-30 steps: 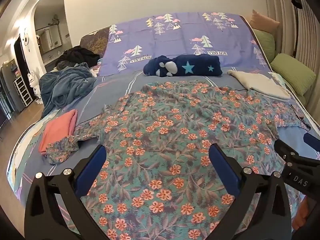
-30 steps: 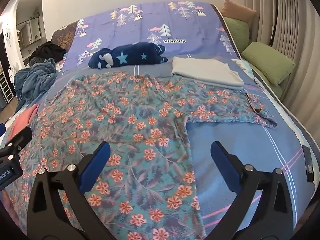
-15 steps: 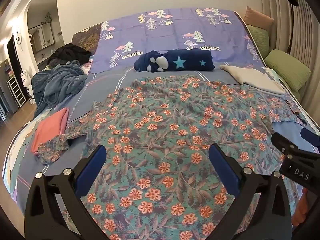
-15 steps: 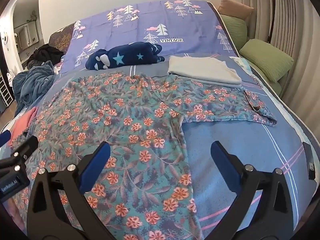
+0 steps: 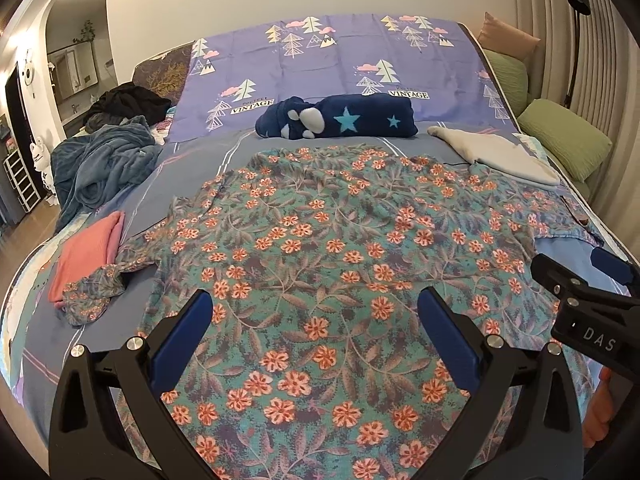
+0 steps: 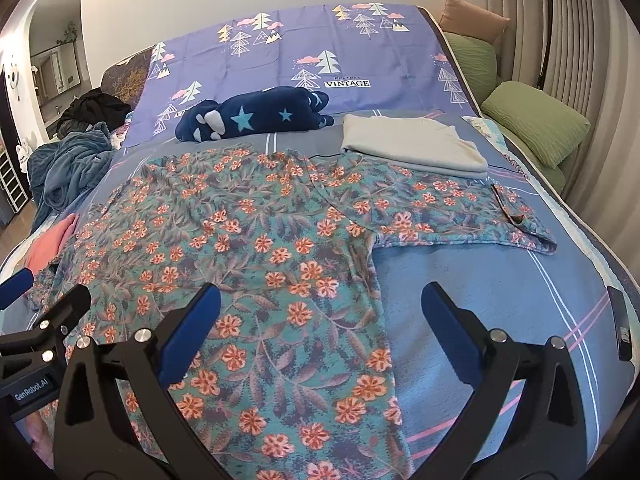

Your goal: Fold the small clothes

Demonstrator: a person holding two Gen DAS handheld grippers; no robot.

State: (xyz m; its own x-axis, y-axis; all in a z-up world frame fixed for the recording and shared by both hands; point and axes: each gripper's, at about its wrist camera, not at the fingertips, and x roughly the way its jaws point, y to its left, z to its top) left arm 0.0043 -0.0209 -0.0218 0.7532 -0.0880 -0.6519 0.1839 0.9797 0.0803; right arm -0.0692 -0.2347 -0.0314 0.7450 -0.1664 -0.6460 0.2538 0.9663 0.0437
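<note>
Your left gripper and right gripper both hang with jaws spread wide, holding nothing, over the near part of the floral shirt — it lies flat on the bed. Its right side edge runs between your right gripper's fingers, with bare blue sheet to the right. The right sleeve reaches far right; the left sleeve bunches beside a pink folded cloth. Farther off lie a cream folded cloth and a navy star blanket.
</note>
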